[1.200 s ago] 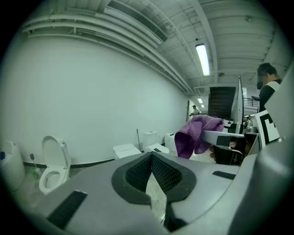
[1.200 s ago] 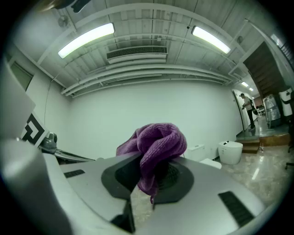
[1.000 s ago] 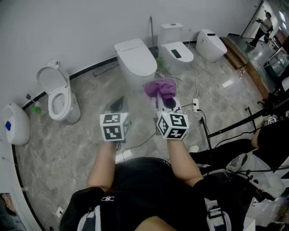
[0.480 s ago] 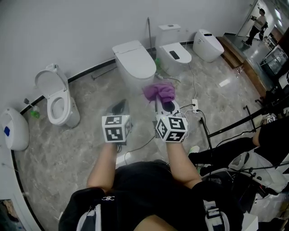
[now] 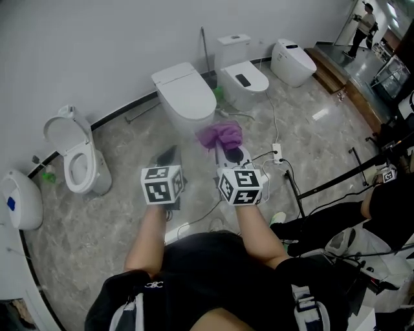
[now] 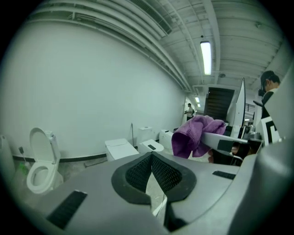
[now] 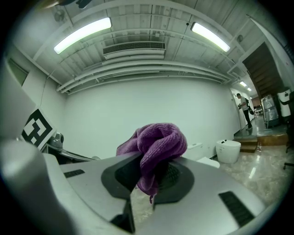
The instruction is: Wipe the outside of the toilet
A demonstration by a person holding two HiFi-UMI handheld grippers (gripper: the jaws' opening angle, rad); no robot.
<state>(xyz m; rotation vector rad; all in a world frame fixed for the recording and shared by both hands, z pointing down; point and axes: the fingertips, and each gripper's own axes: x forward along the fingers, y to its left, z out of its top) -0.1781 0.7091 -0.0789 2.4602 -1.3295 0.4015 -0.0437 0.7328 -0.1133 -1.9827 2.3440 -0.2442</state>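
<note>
Bathroom showroom, grey marbled floor (image 5: pixel 97 226), plain white wall (image 5: pixel 97 39). Items listed left to right, head view.

1. Rounded white wall fixture (image 5: pixel 19 197), far left edge, small blue mark on its face.
2. Open-lid toilet (image 5: pixel 74 155), seat down, lid upright against the wall.
3. Left gripper (image 5: pixel 168 155), held out in the air over the floor. Jaws together at the tips, nothing between the pads (its own view shows only floor through the narrow slit behind them).
4. Closed-lid toilet (image 5: pixel 184 94), white and boxy, back to the wall, directly ahead of both grippers.
5. Purple cloth (image 5: pixel 221 136), bunched into a loose knot. It sits in the air in front of the closed-lid toilet's bowl; whether it touches the bowl cannot be told.
6. Right gripper (image 5: pixel 228 147), level with the left gripper and just beside it. Jaws are clamped on the purple cloth, most of which bulges above the pads with a short end hanging below.
7. Tank toilet (image 5: pixel 242 77), lid closed, dark patch on the lid.
8. Power strip (image 5: pixel 279 152), white, on the floor with cables running from it.
9. Tankless rounded toilet (image 5: pixel 292 61), next along the wall.
10. Person (image 5: pixel 362 19), standing far off, upper right corner.
</note>
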